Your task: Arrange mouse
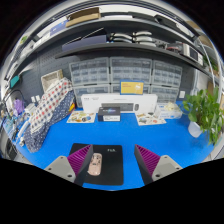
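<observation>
A small pale pink mouse [96, 165] lies on the left part of a black mouse mat [108, 160] on the blue table [120, 135]. My gripper [112, 162] is open, its two purple-padded fingers [70, 160] wide apart on either side of the mat. The mouse lies between the fingers, closer to the left one, with gaps on both sides. Nothing is held.
A white box [120, 103] and scattered small items [150, 118] sit at the far side of the table. A chair draped with checked cloth [48, 105] stands at the left and a green plant [208, 112] at the right. Shelves with drawers line the back wall.
</observation>
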### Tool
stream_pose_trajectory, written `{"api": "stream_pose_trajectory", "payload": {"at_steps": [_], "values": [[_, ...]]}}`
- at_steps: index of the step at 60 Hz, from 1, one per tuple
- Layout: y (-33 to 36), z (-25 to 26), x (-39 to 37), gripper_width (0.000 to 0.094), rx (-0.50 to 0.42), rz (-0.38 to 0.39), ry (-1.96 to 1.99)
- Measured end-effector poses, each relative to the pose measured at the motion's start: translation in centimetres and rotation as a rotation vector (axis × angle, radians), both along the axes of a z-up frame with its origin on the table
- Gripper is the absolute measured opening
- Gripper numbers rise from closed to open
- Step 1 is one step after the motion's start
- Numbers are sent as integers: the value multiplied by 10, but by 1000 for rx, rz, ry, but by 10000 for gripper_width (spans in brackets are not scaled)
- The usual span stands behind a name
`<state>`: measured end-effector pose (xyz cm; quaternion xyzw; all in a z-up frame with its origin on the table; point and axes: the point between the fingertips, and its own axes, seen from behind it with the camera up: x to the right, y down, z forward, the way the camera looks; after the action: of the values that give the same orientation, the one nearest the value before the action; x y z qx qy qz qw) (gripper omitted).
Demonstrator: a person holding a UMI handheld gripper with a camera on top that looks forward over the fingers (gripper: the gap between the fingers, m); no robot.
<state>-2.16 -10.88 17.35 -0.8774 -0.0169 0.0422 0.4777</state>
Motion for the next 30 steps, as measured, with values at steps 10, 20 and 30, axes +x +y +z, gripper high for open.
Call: {"api": "stream_pose_trajectory", "payload": {"at_steps": [10,20,30], "values": [[-25,26,33,832,49,23,-3],[-44,37,59,829,70,32,-4],[-56,38,77,829,70,20,-4]]}}
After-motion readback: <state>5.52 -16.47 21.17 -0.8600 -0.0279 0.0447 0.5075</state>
